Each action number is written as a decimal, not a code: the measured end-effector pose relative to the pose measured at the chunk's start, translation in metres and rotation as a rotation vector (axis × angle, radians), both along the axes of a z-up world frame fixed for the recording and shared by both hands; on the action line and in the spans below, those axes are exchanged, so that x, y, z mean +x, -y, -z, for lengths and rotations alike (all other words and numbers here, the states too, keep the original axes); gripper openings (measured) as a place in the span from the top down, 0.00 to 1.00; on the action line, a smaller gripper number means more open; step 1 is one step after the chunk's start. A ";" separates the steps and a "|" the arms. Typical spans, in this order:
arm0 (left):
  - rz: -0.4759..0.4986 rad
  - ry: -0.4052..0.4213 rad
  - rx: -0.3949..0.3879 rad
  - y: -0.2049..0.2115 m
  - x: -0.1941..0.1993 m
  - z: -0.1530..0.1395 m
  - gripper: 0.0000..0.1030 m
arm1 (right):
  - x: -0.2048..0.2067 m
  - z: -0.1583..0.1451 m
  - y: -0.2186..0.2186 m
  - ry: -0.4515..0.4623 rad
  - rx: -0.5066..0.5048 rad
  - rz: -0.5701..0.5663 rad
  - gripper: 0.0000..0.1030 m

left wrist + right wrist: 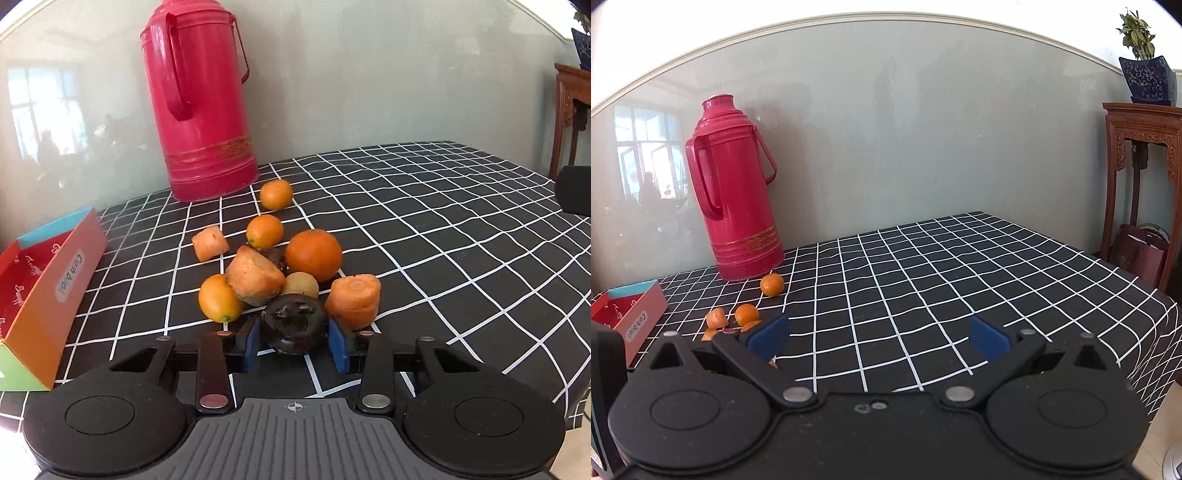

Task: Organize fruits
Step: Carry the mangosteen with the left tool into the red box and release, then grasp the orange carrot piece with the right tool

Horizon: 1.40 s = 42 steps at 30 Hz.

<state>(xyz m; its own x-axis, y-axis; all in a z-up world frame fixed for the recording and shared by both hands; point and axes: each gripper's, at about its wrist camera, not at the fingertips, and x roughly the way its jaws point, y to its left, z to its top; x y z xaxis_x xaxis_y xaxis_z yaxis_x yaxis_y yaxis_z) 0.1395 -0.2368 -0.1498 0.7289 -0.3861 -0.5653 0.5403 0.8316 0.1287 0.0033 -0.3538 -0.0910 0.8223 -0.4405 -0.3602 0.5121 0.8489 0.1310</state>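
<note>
My left gripper (297, 341) is shut on a dark purple mangosteen (294, 324), its blue pads touching both sides, low over the checked cloth. Just beyond it lies a pile: a large orange (313, 254), small oranges (220, 298) (265, 230) (276, 194), carrot chunks (255, 276) (354, 302) (210, 242) and a pale round fruit (300, 285). My right gripper (879, 341) is open and empty, above the cloth to the right of the pile; some oranges (772, 284) (746, 314) show at its left.
A tall red thermos (201, 99) stands at the back by the wall, also in the right wrist view (733, 192). An open colourful cardboard box (44, 280) sits at the left. The table's right edge (1167, 310) drops off near a wooden stand (1141, 177).
</note>
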 end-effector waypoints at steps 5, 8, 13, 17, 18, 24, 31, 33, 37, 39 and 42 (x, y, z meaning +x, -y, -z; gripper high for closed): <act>-0.029 0.038 -0.010 -0.005 -0.002 -0.002 0.62 | 0.002 0.002 -0.001 -0.005 -0.003 -0.007 0.05; -0.057 0.083 -0.020 -0.015 -0.002 -0.011 0.62 | 0.002 0.003 -0.002 -0.014 0.001 -0.010 0.05; -0.189 0.218 -0.029 -0.051 0.007 -0.041 0.62 | 0.008 0.005 -0.005 -0.027 0.017 -0.030 0.05; -0.335 0.233 -0.022 -0.094 0.037 -0.058 0.62 | 0.013 0.006 -0.012 -0.034 0.020 -0.052 0.05; -0.368 0.231 -0.009 -0.104 0.045 -0.060 0.62 | 0.015 0.007 -0.015 -0.036 0.019 -0.059 0.05; -0.575 0.136 0.030 -0.166 0.100 -0.051 0.62 | 0.030 0.010 -0.032 -0.056 0.014 -0.106 0.05; -0.685 0.029 0.030 -0.199 0.124 -0.037 0.62 | 0.048 0.014 -0.050 -0.095 -0.021 -0.149 0.05; -0.690 0.018 0.019 -0.199 0.125 -0.036 0.62 | 0.056 0.017 -0.056 -0.118 -0.029 -0.173 0.05; -0.695 0.022 -0.003 -0.204 0.120 -0.036 0.43 | 0.065 0.019 -0.061 -0.148 -0.028 -0.197 0.05; -0.708 0.050 -0.015 -0.204 0.113 -0.040 0.19 | 0.070 0.021 -0.062 -0.178 -0.020 -0.209 0.05; -0.693 0.095 -0.040 -0.206 0.099 -0.048 0.17 | 0.076 0.022 -0.061 -0.201 0.004 -0.236 0.05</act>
